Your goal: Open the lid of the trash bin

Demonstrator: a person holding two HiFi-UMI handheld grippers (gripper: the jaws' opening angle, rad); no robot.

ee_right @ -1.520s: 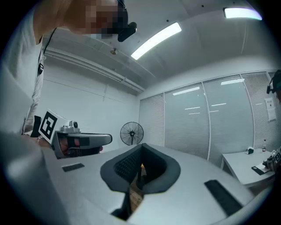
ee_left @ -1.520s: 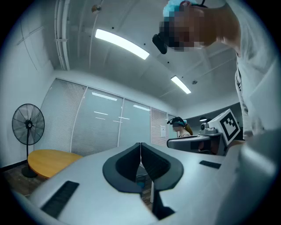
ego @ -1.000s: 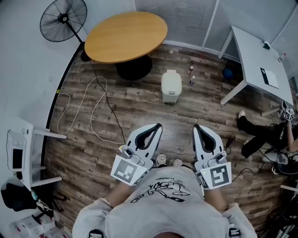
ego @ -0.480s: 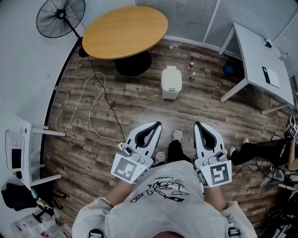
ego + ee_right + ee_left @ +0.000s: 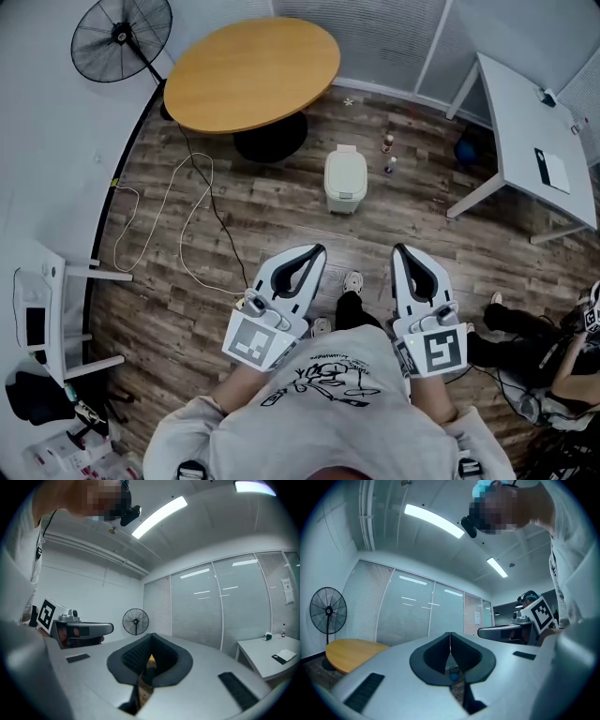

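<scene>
A small cream trash bin (image 5: 345, 180) stands on the wood floor with its lid down, just right of the round table's base. My left gripper (image 5: 319, 250) and right gripper (image 5: 397, 249) are held side by side near my chest, well short of the bin. Each has its jaws meeting at the tips with nothing between them. In the left gripper view the left gripper (image 5: 450, 633) points level across the room; likewise the right gripper (image 5: 151, 634) in the right gripper view. The bin does not show in either gripper view.
A round wooden table (image 5: 250, 71) stands behind the bin, a standing fan (image 5: 120, 37) at far left. A cable (image 5: 192, 221) loops over the floor left of my path. Two small bottles (image 5: 388, 155) and a white desk (image 5: 525, 131) lie right. A seated person's legs (image 5: 525, 328) reach in at right.
The view has shifted slightly as I step forward; my foot shows between the grippers. The person's legs at right have drawn back toward the edge. Both grippers keep their pose.
</scene>
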